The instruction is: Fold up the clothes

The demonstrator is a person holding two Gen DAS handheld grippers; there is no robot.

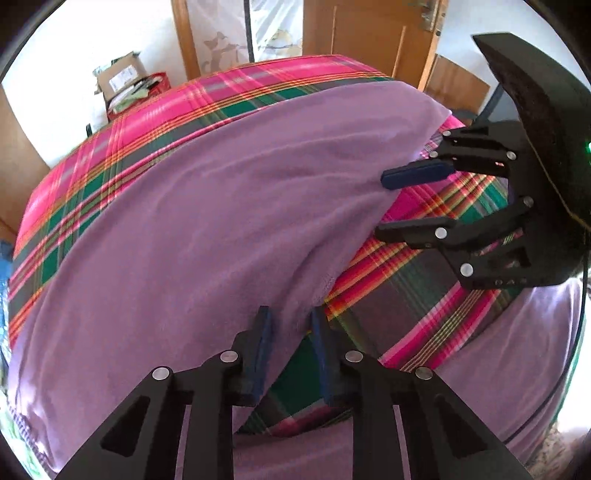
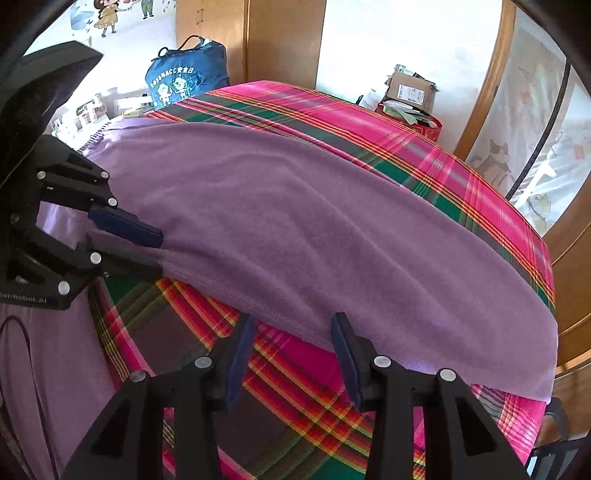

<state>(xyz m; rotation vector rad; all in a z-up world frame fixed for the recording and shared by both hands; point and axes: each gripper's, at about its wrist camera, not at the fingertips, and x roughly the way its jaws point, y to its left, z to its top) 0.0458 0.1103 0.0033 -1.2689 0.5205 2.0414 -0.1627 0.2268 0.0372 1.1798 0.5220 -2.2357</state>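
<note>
A purple fleece garment [image 1: 221, 206] [image 2: 314, 229] lies spread across a bed covered by a pink and green plaid sheet [image 1: 388, 295] [image 2: 295, 406]. My left gripper [image 1: 290, 321] [image 2: 160, 254] is at the garment's near hem, shut on a raised fold of it, and the cloth draws to a point at its tips. Further along the same hem is my right gripper [image 2: 293, 325] [image 1: 382, 206]. It is open, with the hem just at its fingertips and nothing pressed between them.
More purple fabric [image 1: 517, 350] [image 2: 48, 369] hangs at the bed's near side. Past the far edge are a cardboard box [image 1: 122, 77] [image 2: 410, 92] and a blue bag [image 2: 184, 74]. A wooden door [image 1: 369, 33] and wardrobe [image 2: 284, 37] stand behind.
</note>
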